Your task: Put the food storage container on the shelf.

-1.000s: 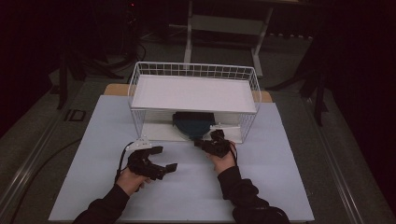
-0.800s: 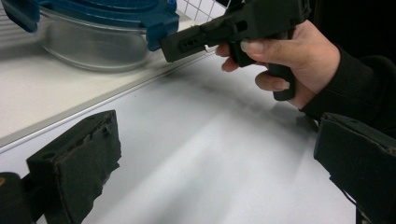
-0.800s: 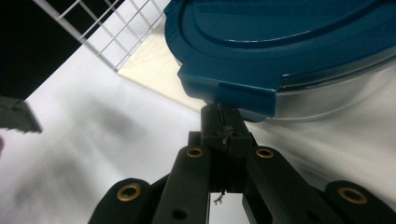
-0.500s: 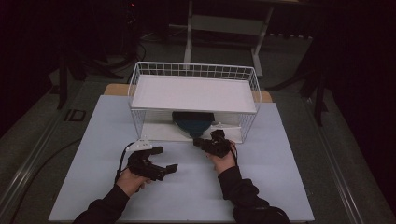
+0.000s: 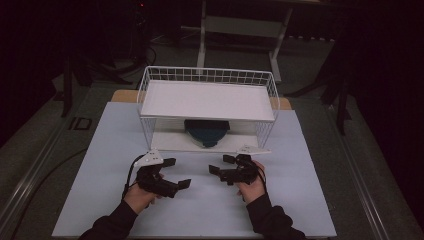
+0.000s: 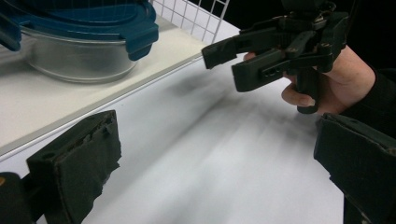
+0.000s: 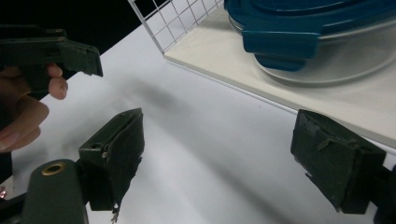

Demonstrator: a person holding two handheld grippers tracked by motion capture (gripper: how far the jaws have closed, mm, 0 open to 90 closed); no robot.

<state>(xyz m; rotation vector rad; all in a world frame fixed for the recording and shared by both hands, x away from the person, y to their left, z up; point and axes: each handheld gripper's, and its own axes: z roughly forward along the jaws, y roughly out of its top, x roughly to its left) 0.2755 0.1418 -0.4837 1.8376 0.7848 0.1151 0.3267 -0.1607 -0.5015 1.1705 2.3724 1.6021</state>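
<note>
Right gripper (image 5: 223, 164) with jaws just spread wide, nothing between them, left gripper (image 5: 177, 173) likewise agape and empty (both over the white table (image 5: 300, 190)), blue-lidded glass container (image 5: 206, 131) beyond them on the wire rack's (image 5: 207, 76) lower shelf.

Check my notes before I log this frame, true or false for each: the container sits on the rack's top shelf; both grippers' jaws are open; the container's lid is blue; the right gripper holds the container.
1. The container sits on the wire rack's top shelf. False: it is on the lower shelf.
2. The left gripper and right gripper have open jaws. True.
3. The lid is blue. True.
4. The right gripper holds the container. False: nothing is between its jaws, which have just been opening.
</note>
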